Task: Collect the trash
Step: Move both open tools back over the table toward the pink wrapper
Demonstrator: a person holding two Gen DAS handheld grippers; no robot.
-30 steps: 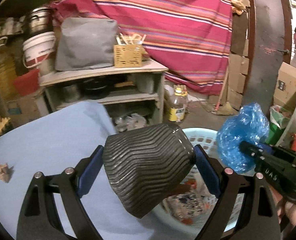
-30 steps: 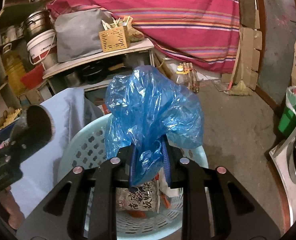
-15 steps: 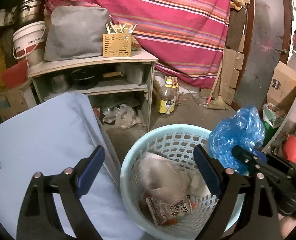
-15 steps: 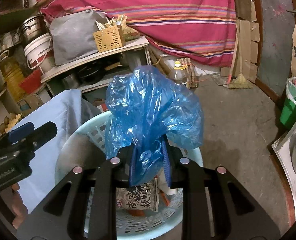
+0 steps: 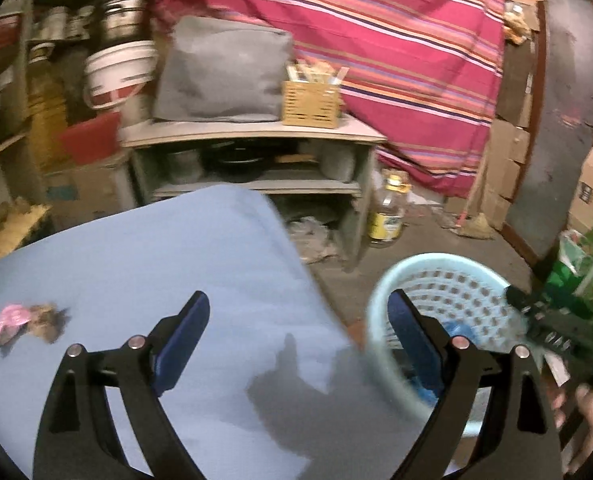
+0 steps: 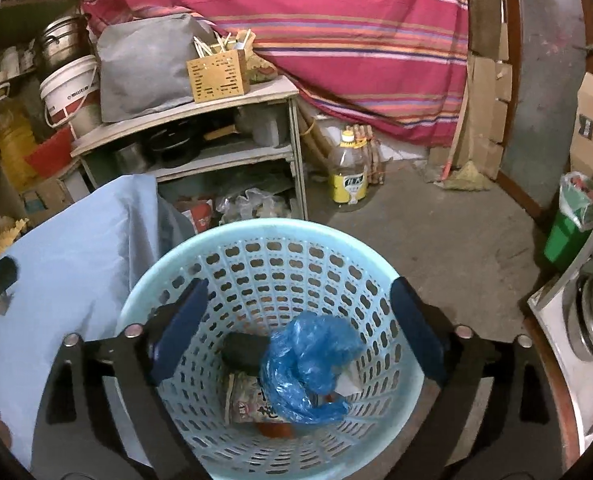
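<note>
Above the round pale-blue perforated plastic basket (image 6: 272, 236) the mouth is free; only the crumpled blue plastic bag (image 6: 308, 364) and other trash lie low at its bottom. To its left, the table under a light-blue cloth (image 5: 144, 264) is mostly bare, with small pink and brown scraps (image 5: 24, 322) near the left edge. Behind them stands a grey wooden shelf unit (image 6: 224, 152). The concrete floor (image 6: 436, 232) to the right is open up to a yellow-labelled plastic bottle (image 6: 347, 172) and a green bin (image 6: 568, 228).

Our right gripper (image 6: 296, 320) has just opened its jaws, and the crumpled blue plastic bag (image 6: 310, 364) fell into the pale blue perforated basket (image 6: 256, 256); our left gripper (image 5: 298, 320) swung back over the counter.
</note>
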